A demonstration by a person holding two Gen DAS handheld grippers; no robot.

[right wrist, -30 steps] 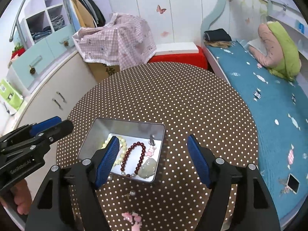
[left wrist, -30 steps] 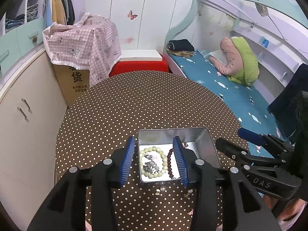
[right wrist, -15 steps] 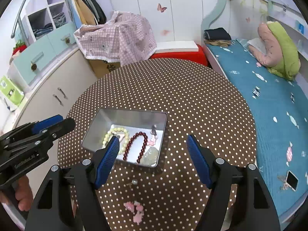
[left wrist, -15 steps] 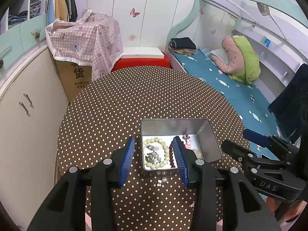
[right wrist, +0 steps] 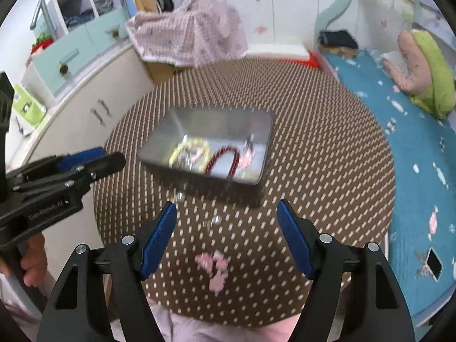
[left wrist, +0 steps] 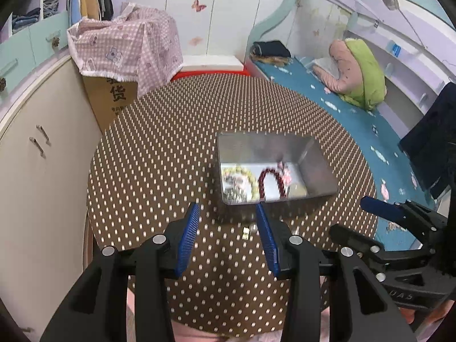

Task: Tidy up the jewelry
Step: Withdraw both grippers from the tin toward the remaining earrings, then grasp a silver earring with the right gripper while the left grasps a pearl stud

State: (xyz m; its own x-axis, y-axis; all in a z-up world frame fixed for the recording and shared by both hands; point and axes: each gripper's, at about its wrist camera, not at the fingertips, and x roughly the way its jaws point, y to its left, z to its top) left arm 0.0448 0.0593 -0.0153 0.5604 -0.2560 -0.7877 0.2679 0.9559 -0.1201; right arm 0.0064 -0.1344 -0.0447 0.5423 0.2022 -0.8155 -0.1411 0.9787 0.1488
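A silver metal tin (left wrist: 313, 165) (right wrist: 159, 139) stands on the round brown polka-dot table (left wrist: 159, 154) (right wrist: 327, 148). Inside lie a pale green bead bracelet (left wrist: 242, 176) (right wrist: 189, 145), a dark red bead bracelet (left wrist: 269, 176) (right wrist: 225, 156) and small pink pieces. A small earring (left wrist: 245, 232) lies on the table in front of the tin. A pink hair clip (right wrist: 215, 268) and small pearl studs (right wrist: 216, 219) lie nearer me. My left gripper (left wrist: 228, 228) is open and empty, just short of the tin. My right gripper (right wrist: 226, 222) is open and empty above the studs.
A bed with a blue sheet (left wrist: 342, 105) runs along the right. Cream cabinets (left wrist: 42, 154) stand at the left. A cardboard box under a pink checked cloth (left wrist: 125, 45) stands behind the table. Each gripper shows in the other's view (left wrist: 399, 236) (right wrist: 51, 182).
Both grippers have pulled back and up from the tin, which now lies farther ahead. The loose pieces on the table have come into fuller view. Both stay open.
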